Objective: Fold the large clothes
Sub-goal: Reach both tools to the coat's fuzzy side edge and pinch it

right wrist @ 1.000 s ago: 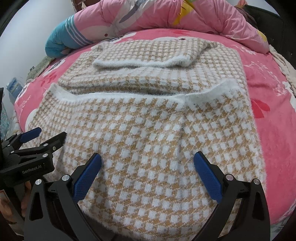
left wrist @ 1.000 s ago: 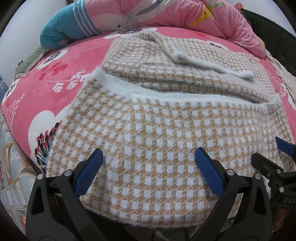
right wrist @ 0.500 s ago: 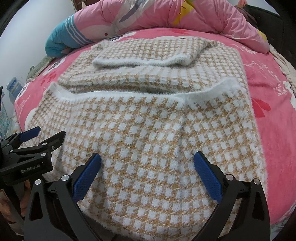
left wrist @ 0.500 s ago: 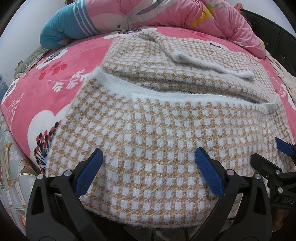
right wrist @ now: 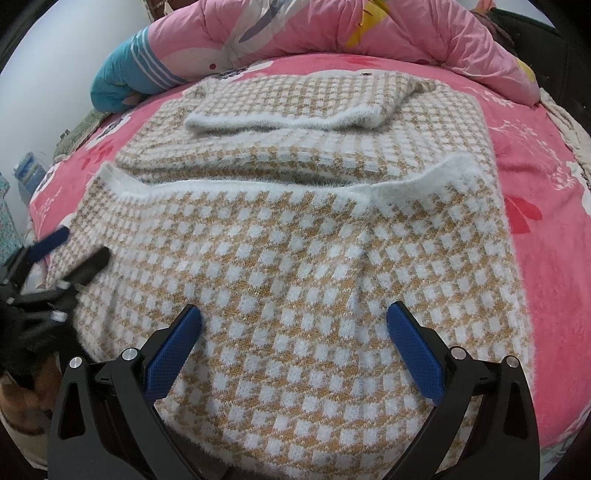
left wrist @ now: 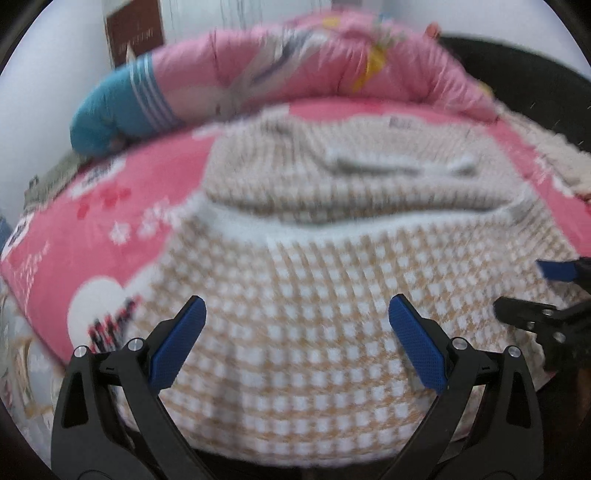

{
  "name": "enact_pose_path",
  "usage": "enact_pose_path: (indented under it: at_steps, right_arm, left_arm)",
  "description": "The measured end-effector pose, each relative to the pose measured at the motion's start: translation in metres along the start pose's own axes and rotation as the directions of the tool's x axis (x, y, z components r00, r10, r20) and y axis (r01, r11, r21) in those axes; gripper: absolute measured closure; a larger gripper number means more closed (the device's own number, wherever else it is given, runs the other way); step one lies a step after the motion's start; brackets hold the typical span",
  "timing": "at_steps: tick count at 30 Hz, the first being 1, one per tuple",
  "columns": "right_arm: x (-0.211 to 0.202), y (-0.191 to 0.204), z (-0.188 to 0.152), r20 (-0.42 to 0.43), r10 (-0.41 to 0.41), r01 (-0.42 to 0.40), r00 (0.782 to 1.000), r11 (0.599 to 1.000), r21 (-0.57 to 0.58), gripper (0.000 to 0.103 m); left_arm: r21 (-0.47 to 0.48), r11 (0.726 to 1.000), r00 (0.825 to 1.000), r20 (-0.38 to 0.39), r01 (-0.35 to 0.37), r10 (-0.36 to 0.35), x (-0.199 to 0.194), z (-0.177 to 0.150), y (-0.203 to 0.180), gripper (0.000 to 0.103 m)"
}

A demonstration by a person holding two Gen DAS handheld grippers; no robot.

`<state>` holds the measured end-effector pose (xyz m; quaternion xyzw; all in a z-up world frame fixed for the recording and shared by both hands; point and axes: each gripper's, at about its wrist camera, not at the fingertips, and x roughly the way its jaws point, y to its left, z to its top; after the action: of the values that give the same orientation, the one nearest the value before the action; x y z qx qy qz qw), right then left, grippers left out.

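Note:
A tan and white checked fuzzy sweater [right wrist: 303,236] lies folded on the pink bed [right wrist: 546,206], its white hem band across the middle and a sleeve cuff folded over the far part. My right gripper [right wrist: 293,314] is open above the sweater's near edge, nothing between its fingers. My left gripper [left wrist: 297,308] is also open over the near left part of the sweater [left wrist: 306,302]; this view is blurred. Each gripper shows in the other's view: the left gripper [right wrist: 75,247] at the left edge, the right gripper [left wrist: 524,290] at the right edge.
A rolled pink quilt [right wrist: 332,29] with a blue end [right wrist: 122,77] lies along the far side of the bed. A dark chair or frame [left wrist: 524,77] stands at the far right. The bed's left edge [left wrist: 22,295] drops to a patterned floor.
The left wrist view has tilted up and blurred, so the left gripper is moving. The right gripper has stayed over the near edge. Both remain open.

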<state>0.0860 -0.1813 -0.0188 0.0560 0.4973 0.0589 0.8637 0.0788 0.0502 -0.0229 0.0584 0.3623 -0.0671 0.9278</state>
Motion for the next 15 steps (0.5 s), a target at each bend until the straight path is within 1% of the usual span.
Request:
enact_pose_path:
  at_steps: [2,5,6,7,8,9,10,11,13,14,15]
  right_arm:
    - [0.0,-0.001,-0.003,0.0,0.001,-0.001,1.0,1.0,-0.002,0.006]
    - [0.0,-0.001,-0.001,0.001,0.002,-0.002,1.0,1.0,0.0,0.006]
    - [0.0,-0.001,-0.001,0.001,0.002,-0.002,1.0,1.0,0.0,0.006]
    - [0.0,-0.002,-0.001,0.001,0.003,-0.003,1.0,1.0,-0.001,0.006]
    - [0.0,-0.002,-0.001,-0.001,0.003,-0.003,1.0,1.0,-0.002,0.006]
    - [0.0,-0.001,0.0,-0.001,0.001,-0.001,1.0,1.0,0.0,0.006]
    - [0.0,-0.001,0.0,-0.001,0.0,0.0,1.0,1.0,0.001,0.006]
    - [0.0,0.0,-0.001,-0.001,0.0,0.0,1.0,1.0,0.001,0.006]
    - [0.0,-0.001,-0.002,-0.001,0.0,0.0,1.0,1.0,-0.002,0.006]
    - [0.0,-0.001,-0.002,-0.001,0.0,0.0,1.0,1.0,-0.002,0.006]
    - [0.0,-0.001,-0.001,-0.001,0.001,-0.001,1.0,1.0,-0.002,0.006]
  left_arm:
    - [-0.023,1.0,0.998,0.055,0.019,-0.018,-0.007,0.001,0.025,0.006]
    - [-0.058,0.998,0.995,0.099,0.027,-0.021,-0.004,0.008,0.062,0.007]
    - [-0.066,0.997,0.995,0.097,0.045,-0.038,0.001,0.012,0.077,0.008]
    - [-0.074,0.994,0.994,0.079,0.082,-0.076,0.008,0.017,0.091,0.009]
    - [-0.077,0.991,0.993,0.069,0.106,-0.1,0.015,0.022,0.091,0.011]
    - [-0.087,0.986,0.989,0.056,0.14,-0.135,0.024,0.027,0.105,0.021]
    - [-0.099,0.983,0.987,0.043,0.156,-0.152,0.032,0.032,0.111,0.034]
    - [-0.114,0.976,0.983,0.02,0.186,-0.185,0.041,0.036,0.119,0.037]
    - [-0.143,0.967,0.977,0.001,0.212,-0.214,0.05,0.036,0.113,0.049]
    - [-0.148,0.963,0.974,-0.011,0.224,-0.228,0.058,0.038,0.119,0.051]
    - [-0.143,0.963,0.972,-0.022,0.227,-0.232,0.06,0.035,0.115,0.054]
